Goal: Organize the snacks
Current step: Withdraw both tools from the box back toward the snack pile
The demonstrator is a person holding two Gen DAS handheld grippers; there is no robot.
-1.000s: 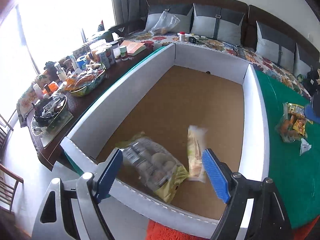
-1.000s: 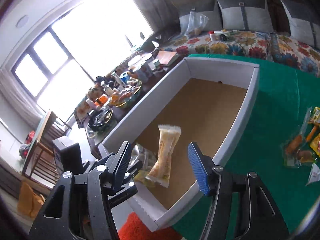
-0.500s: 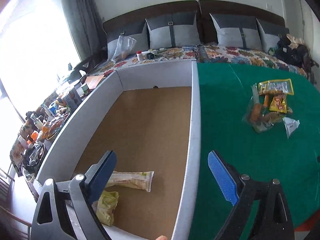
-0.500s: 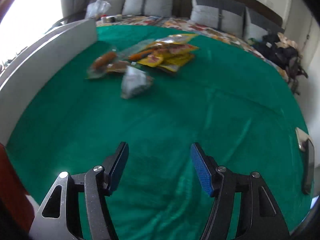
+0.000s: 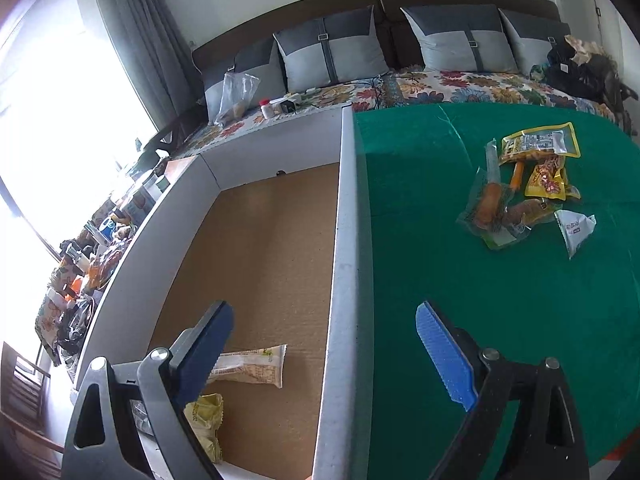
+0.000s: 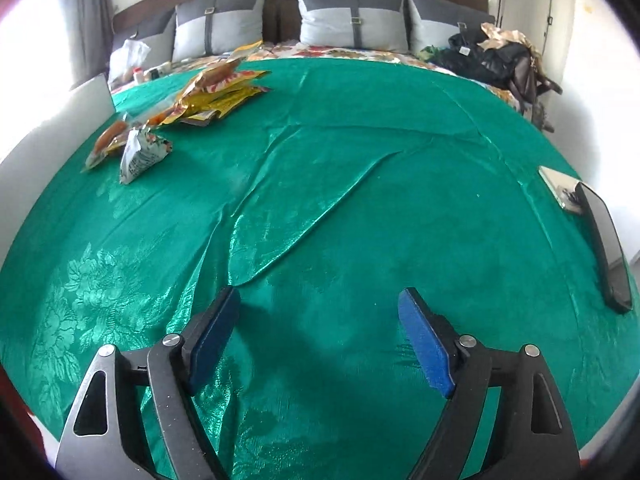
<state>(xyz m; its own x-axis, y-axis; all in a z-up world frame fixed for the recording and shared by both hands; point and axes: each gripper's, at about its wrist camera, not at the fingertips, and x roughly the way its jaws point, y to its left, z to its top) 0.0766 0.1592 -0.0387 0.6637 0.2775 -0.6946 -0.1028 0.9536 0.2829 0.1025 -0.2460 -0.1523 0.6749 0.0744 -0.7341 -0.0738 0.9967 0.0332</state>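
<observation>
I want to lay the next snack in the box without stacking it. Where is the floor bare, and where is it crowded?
The box floor is bare from its far wall down to the long wafer packet. The near corner is crowded: that packet and the yellow bag lie there. Outside, the green cloth is bare except for the snack pile.

1. Left wrist view looks down from above the box wall (image 5: pixel 346 280), facing the sofa (image 5: pixel 400 52).
2. Right wrist view sits low over the green tabletop (image 6: pixel 360 184), facing the same sofa (image 6: pixel 320 12).
3. Both share the snack pile (image 5: pixel 520 192) (image 6: pixel 192 108).
</observation>
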